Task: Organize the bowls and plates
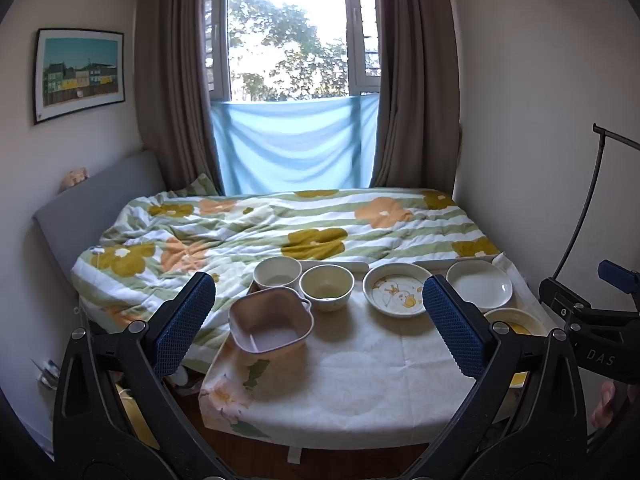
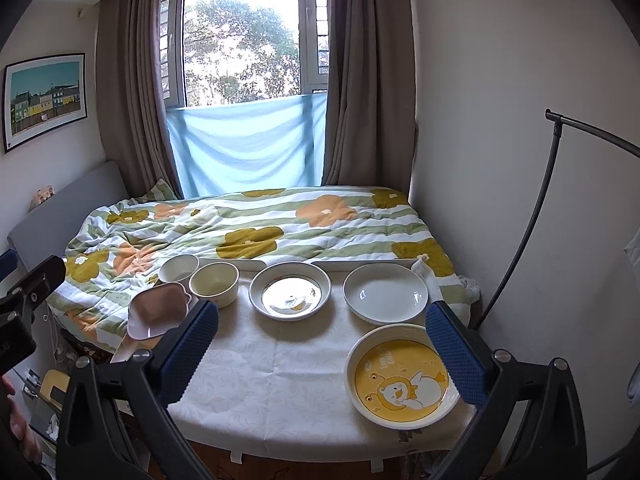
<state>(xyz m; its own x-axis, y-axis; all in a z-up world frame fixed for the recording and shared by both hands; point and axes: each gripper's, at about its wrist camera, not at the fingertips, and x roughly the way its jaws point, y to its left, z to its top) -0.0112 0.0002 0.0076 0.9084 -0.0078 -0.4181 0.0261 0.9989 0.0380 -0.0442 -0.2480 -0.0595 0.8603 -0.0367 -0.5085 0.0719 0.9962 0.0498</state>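
On the cloth-covered table (image 1: 360, 380) stand a pink square bowl (image 1: 271, 325) (image 2: 159, 311), a white bowl (image 1: 277, 273) (image 2: 178, 268), a cream bowl (image 1: 327, 287) (image 2: 214, 283), a duck-print deep plate (image 1: 396, 289) (image 2: 290, 290), a plain white plate (image 1: 479, 285) (image 2: 385, 293) and a yellow cartoon plate (image 2: 402, 376) (image 1: 516, 322). My left gripper (image 1: 320, 324) is open and empty above the table's front, the pink bowl just ahead between its fingers. My right gripper (image 2: 322, 350) is open and empty, its right finger over the yellow plate's edge.
A bed with a flowered quilt (image 1: 280, 228) lies right behind the table. A wall (image 2: 500, 160) is to the right, with a thin black curved stand (image 2: 532, 220) beside the table. The window and curtains (image 1: 292, 60) are at the far end.
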